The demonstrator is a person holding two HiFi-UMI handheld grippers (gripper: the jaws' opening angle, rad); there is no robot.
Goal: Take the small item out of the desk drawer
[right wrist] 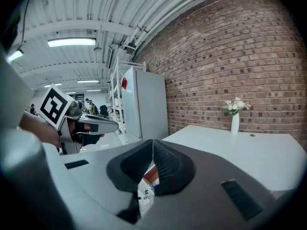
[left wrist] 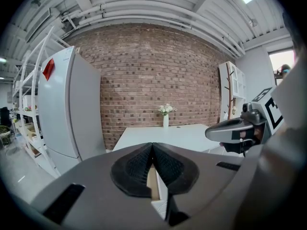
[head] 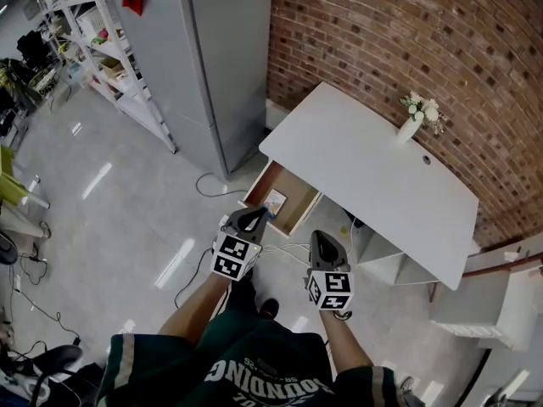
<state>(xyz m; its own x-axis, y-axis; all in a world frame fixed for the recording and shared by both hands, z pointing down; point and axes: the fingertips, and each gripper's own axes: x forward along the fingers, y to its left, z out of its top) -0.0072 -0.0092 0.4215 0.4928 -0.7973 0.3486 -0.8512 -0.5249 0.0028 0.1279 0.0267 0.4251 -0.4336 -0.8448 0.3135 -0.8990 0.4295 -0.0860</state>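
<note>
The white desk has its wooden drawer pulled open at the left front. A small pale item lies inside near the drawer's left side. My left gripper hovers just in front of the drawer, its jaws shut with nothing between them. My right gripper hangs to the right of the drawer and lower, also shut and empty. The left gripper view shows the right gripper from the side, and the right gripper view shows the left gripper likewise.
A white vase with flowers stands at the desk's far edge against the brick wall. A grey fridge and white shelving stand left of the desk. Cables lie on the floor under the drawer.
</note>
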